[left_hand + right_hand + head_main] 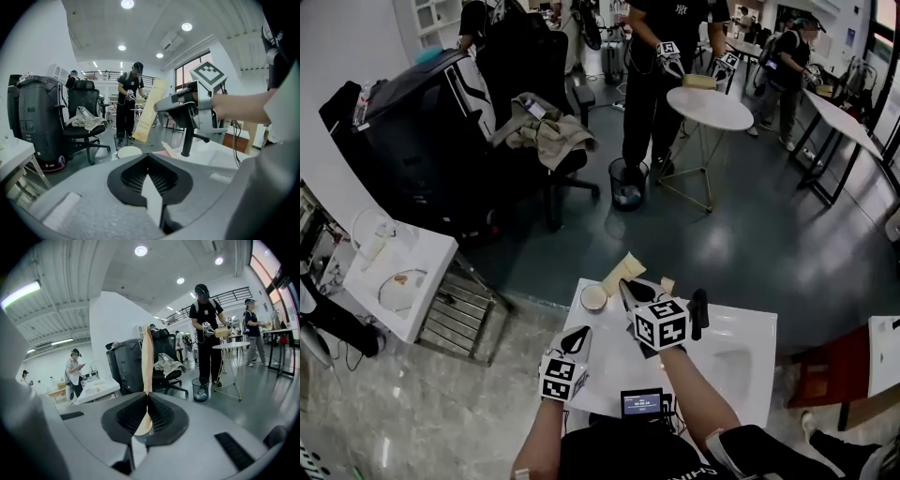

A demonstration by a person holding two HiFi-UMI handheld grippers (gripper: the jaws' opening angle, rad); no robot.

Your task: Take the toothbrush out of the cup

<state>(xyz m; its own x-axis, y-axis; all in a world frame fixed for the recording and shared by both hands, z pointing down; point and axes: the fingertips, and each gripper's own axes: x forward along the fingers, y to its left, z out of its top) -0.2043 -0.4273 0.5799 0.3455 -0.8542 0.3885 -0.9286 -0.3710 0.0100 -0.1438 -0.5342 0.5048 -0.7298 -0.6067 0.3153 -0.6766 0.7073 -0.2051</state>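
- beige, flat paper toothbrush packet [147, 359]: upright at frame centre, pinched near its lower end by the right gripper [147, 397].
- round white cup [593, 297]: centre of the head view, on the white table [741, 328], just beside the packet's lower end.
- left gripper [148, 158]: lower centre, jaws pressed together on nothing.

White tabletop [609, 380] seen from above. The cup [593, 297] stands near the far edge, at 1 o'clock from the left gripper [580, 335], with bare tabletop between them. The right gripper [628, 287], jaws clamped on the toothbrush pack [622, 273], crowds the cup's 2 o'clock side. 1 black post [698, 313] stands upright at 3 o'clock of that gripper. Past it, at 4 o'clock, the basin [733, 364] lies open.
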